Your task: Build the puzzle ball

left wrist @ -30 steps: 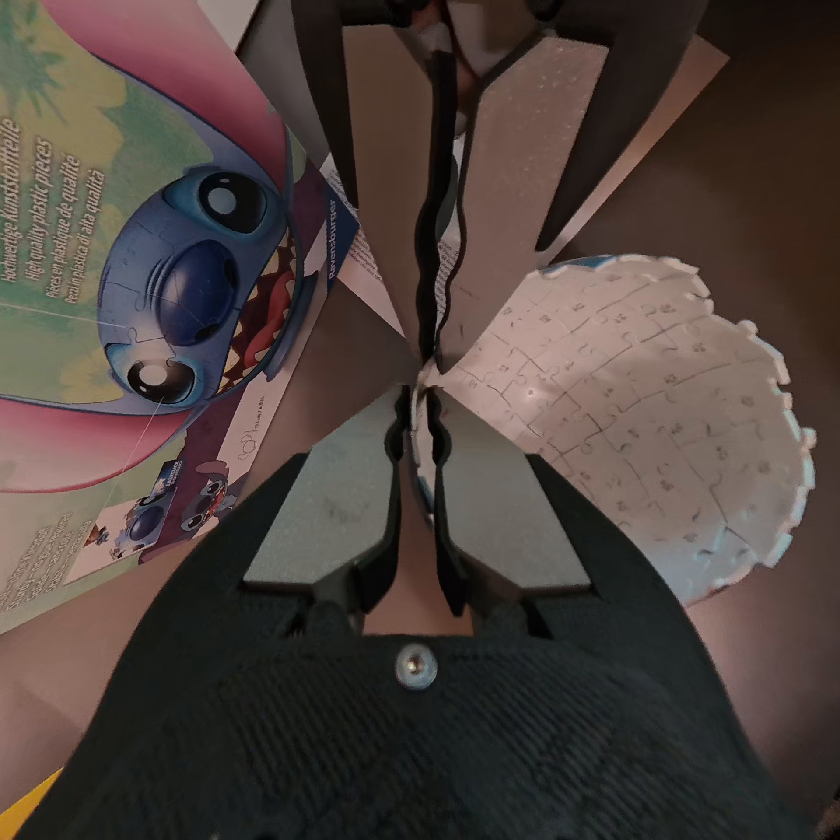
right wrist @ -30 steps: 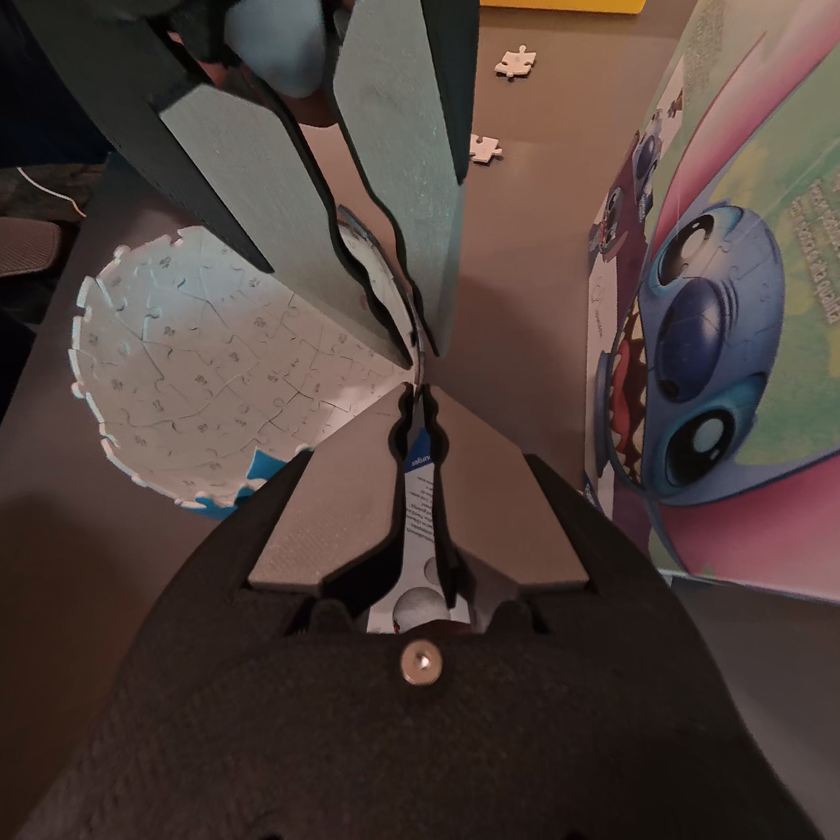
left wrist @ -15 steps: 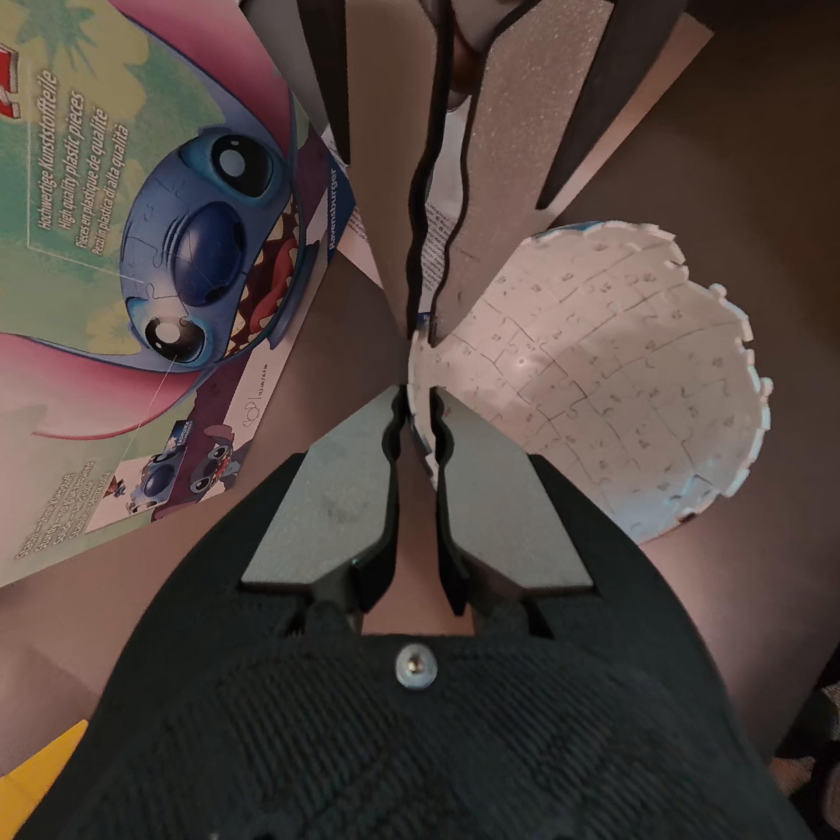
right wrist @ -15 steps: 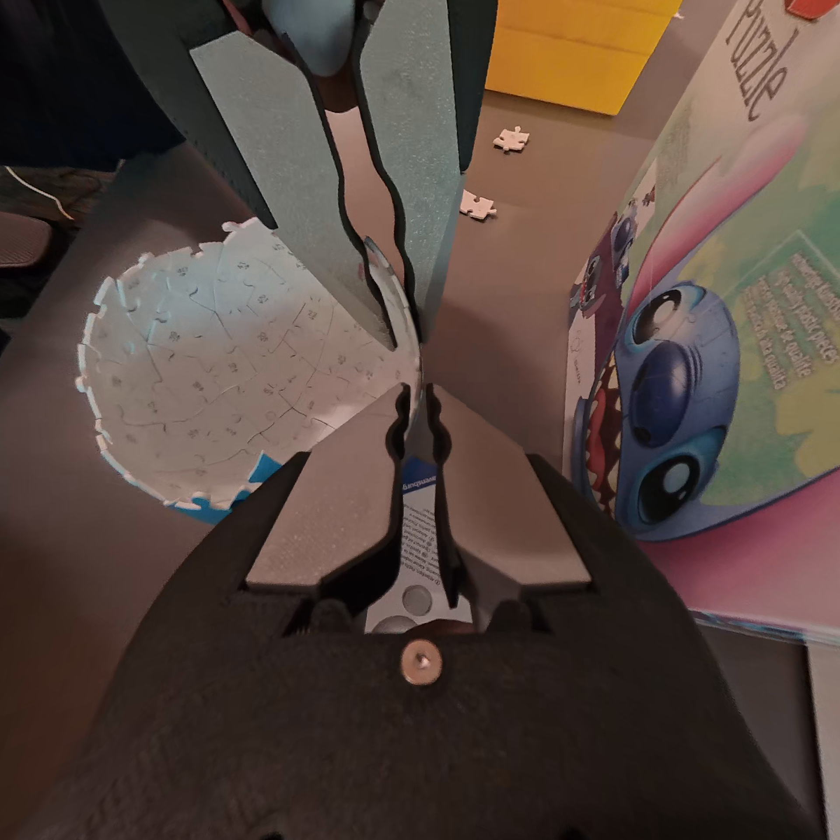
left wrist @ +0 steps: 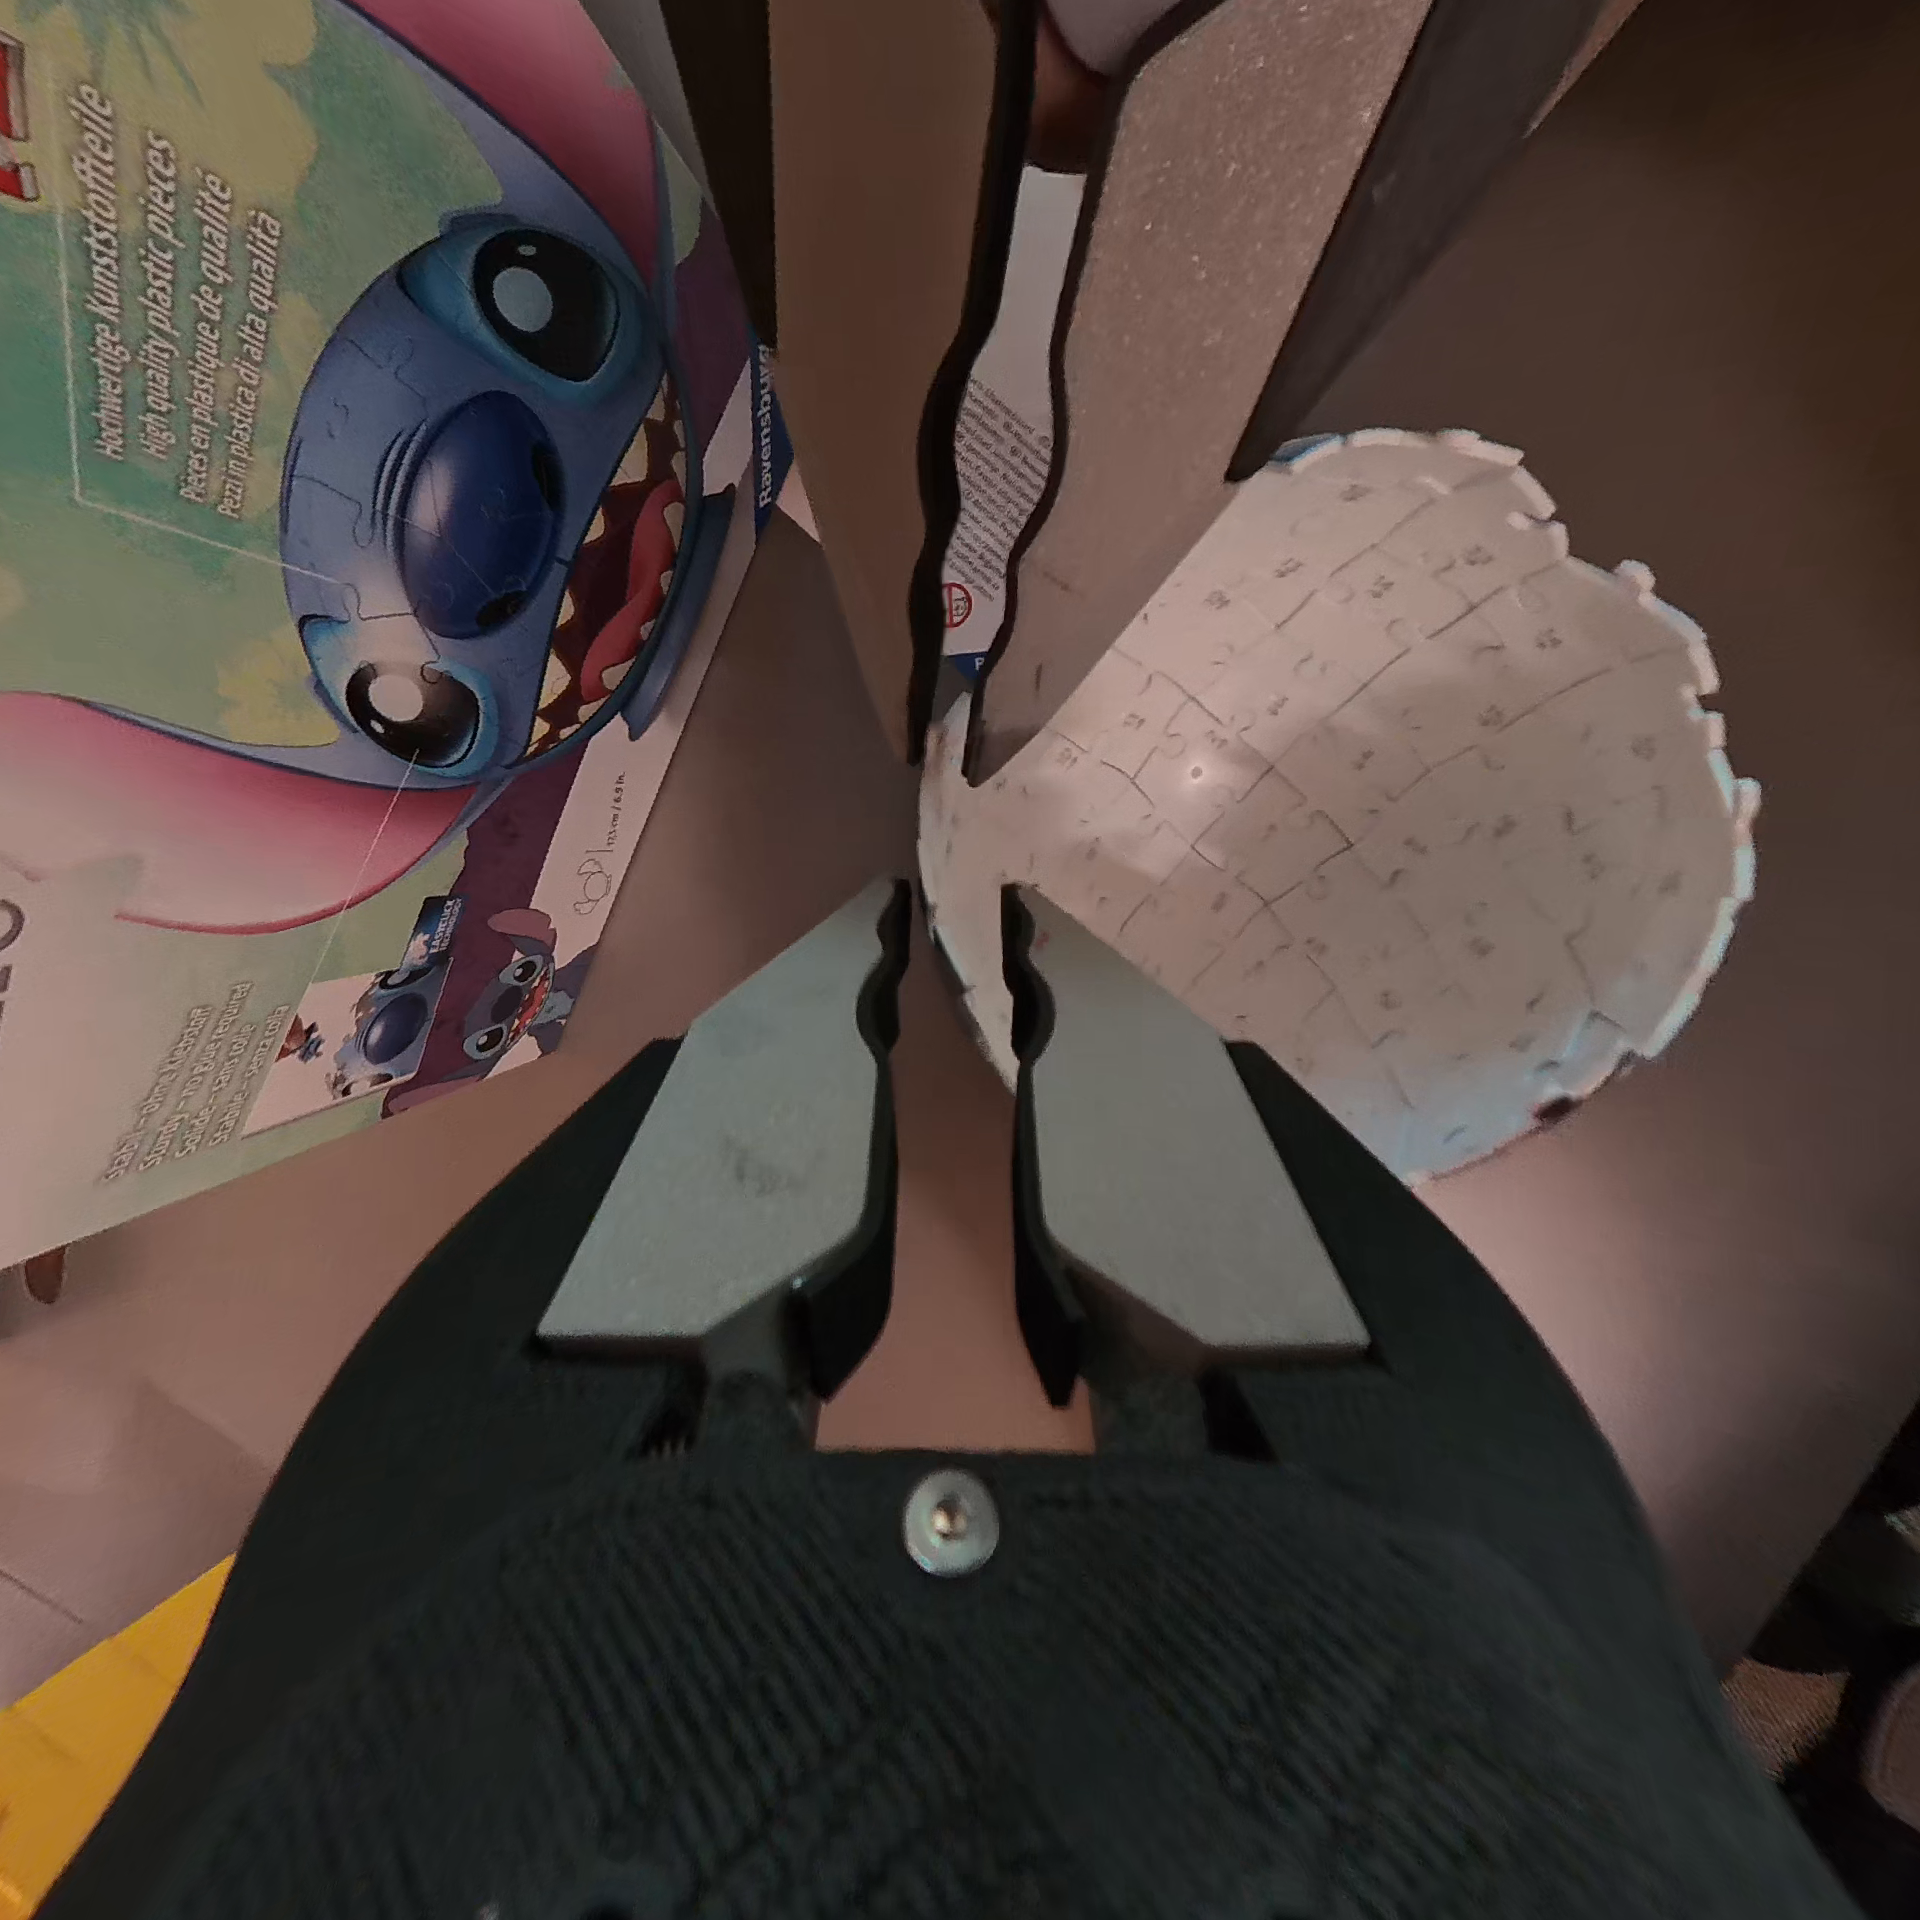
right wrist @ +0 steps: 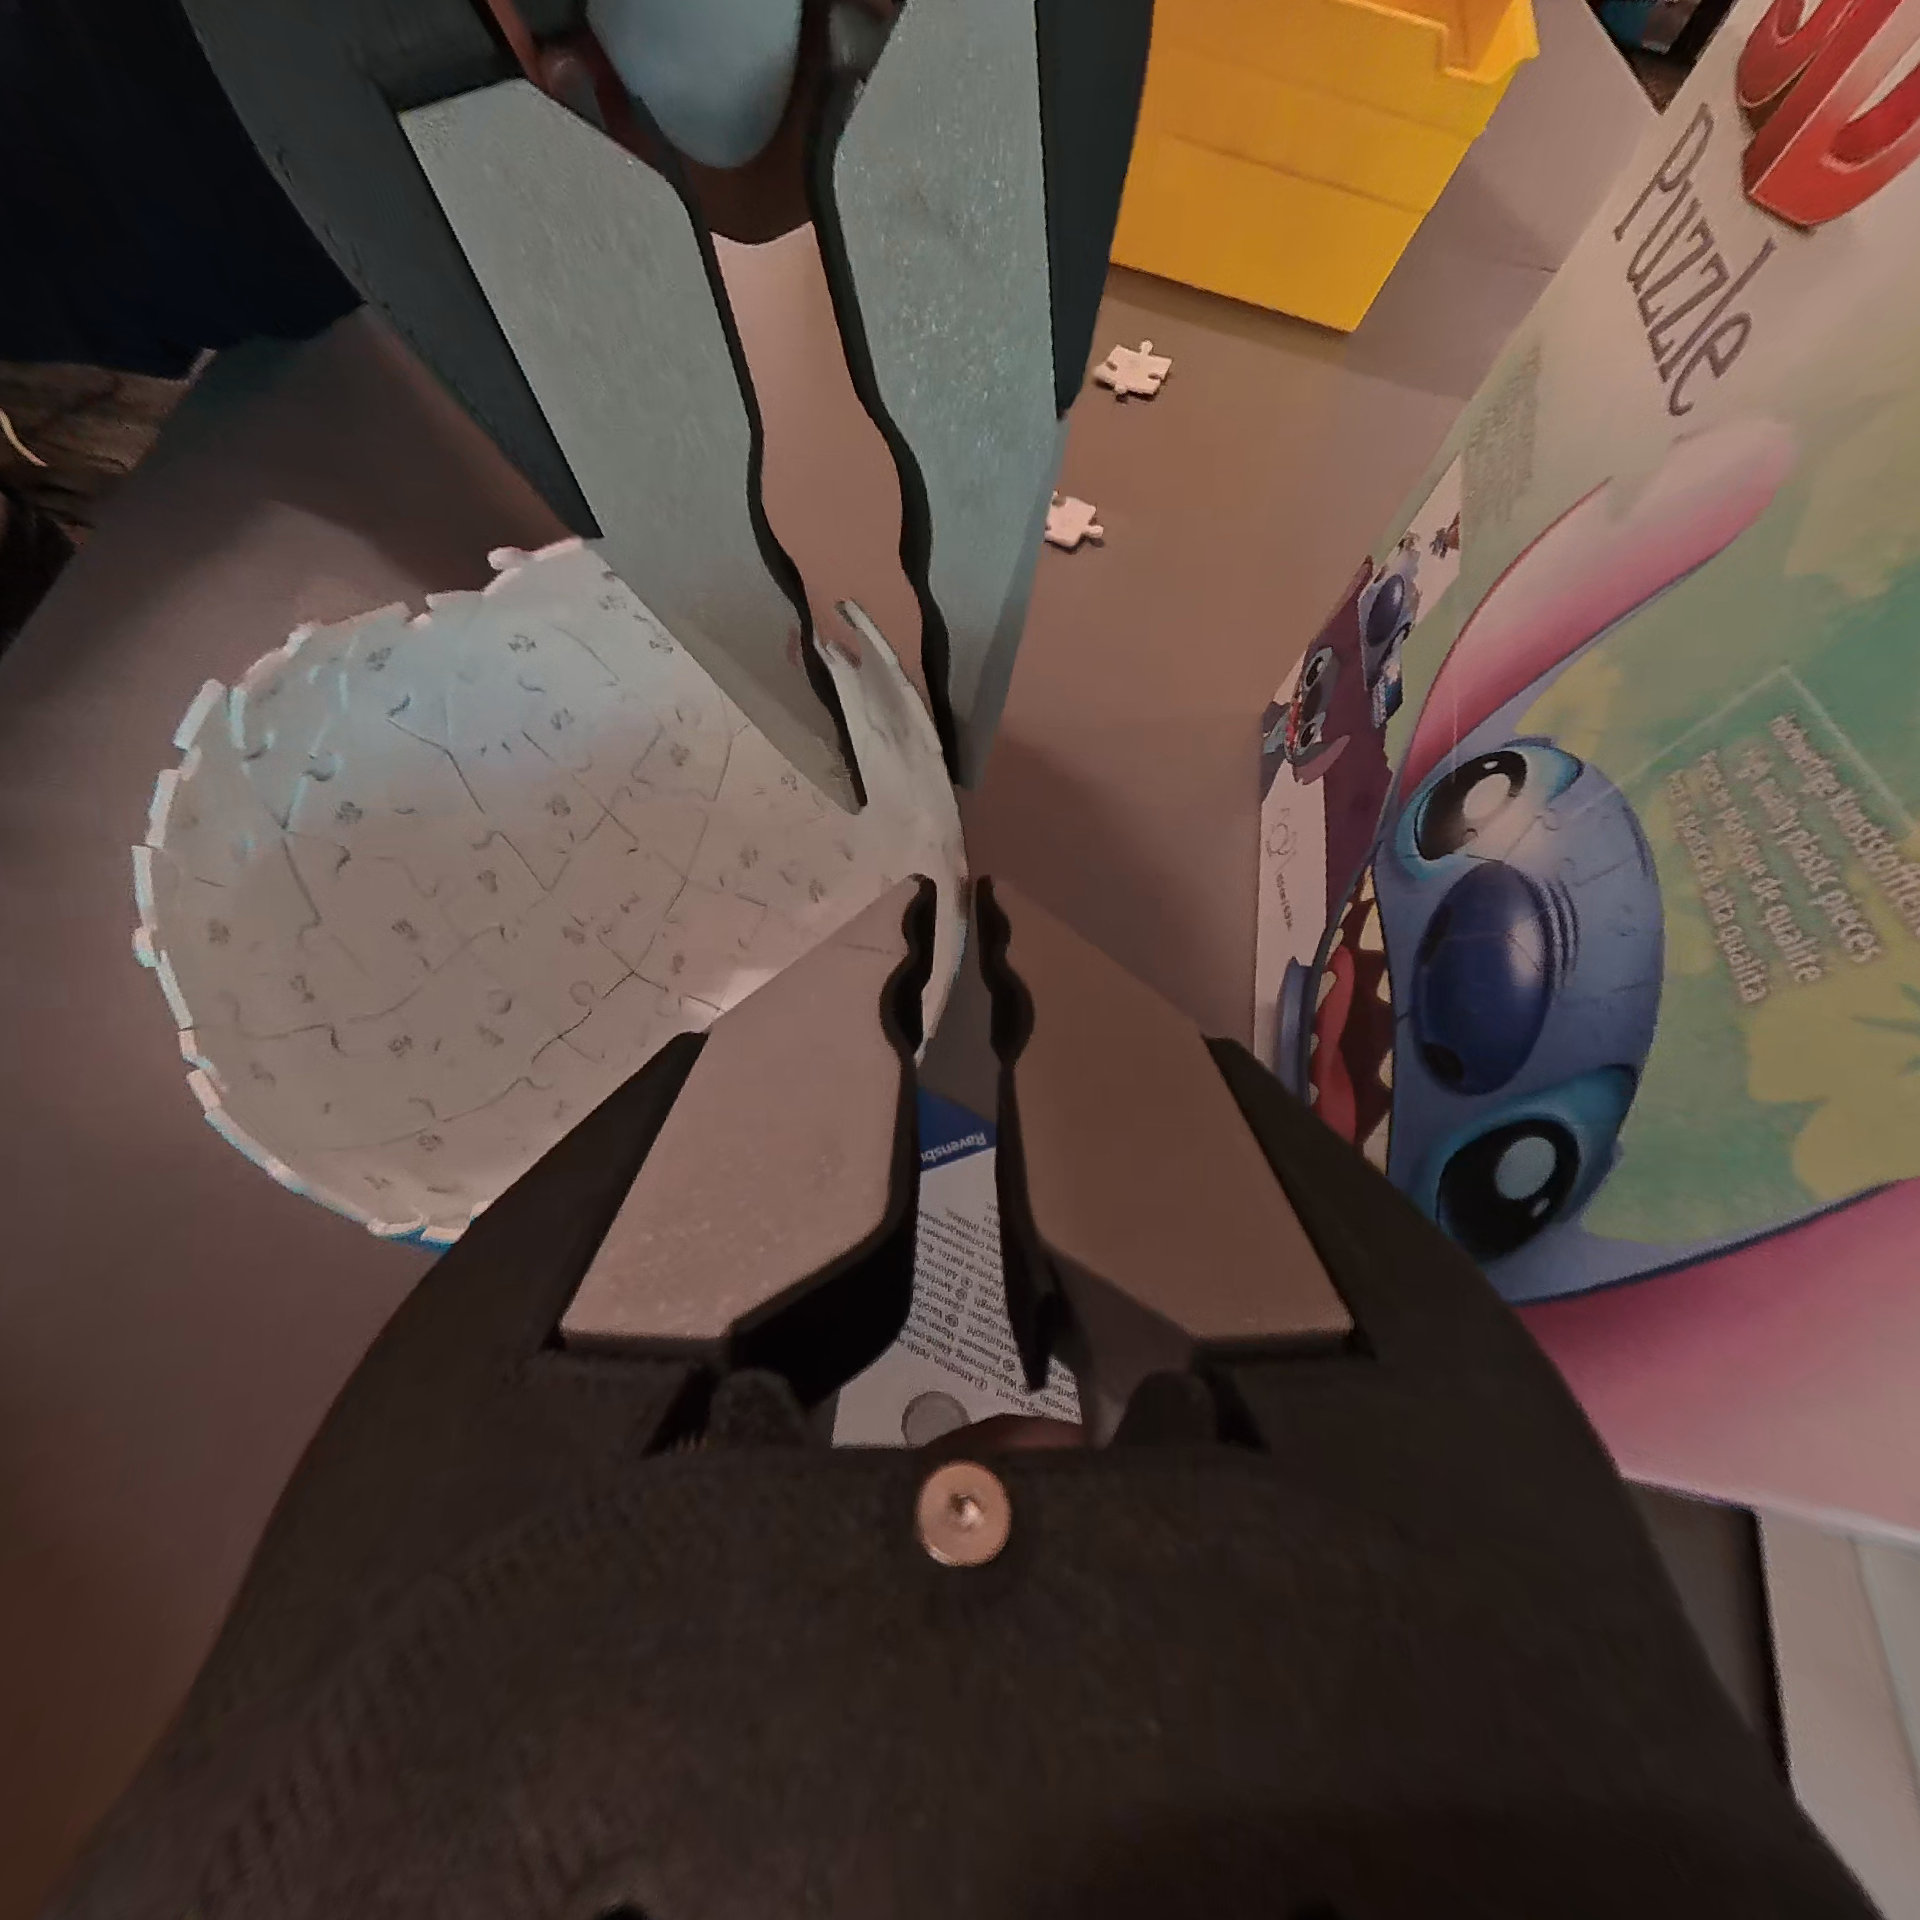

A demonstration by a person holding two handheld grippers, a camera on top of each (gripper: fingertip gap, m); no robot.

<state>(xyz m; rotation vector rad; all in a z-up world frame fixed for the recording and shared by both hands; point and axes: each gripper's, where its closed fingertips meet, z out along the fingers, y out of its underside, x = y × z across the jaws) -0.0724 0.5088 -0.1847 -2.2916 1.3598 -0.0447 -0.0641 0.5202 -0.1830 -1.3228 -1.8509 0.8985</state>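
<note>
Caught mid-build over a brown surface: a half-built puzzle ball, an open white shell with a toothed rim and a blue outside, tipped on its side at 3 o'clock of the left tool and 9 o'clock of the right tool. Gripped from opposite sides along one stretch of rim, with the left tool pressed onto the thin wall and the right tool pinching the same edge just beside it, nearly tip to tip. Flanked by a printed puzzle box at 10 o'clock in the left wrist view, with two loose puzzle pieces and a yellow bin toward 1 o'clock in the right. Probably light and slick, stiff within each piece yet weak at the seams; best held on finished wall below the teeth, gently, for fear of popping joints apart. Hard to tell whether resting or lifted.
</note>
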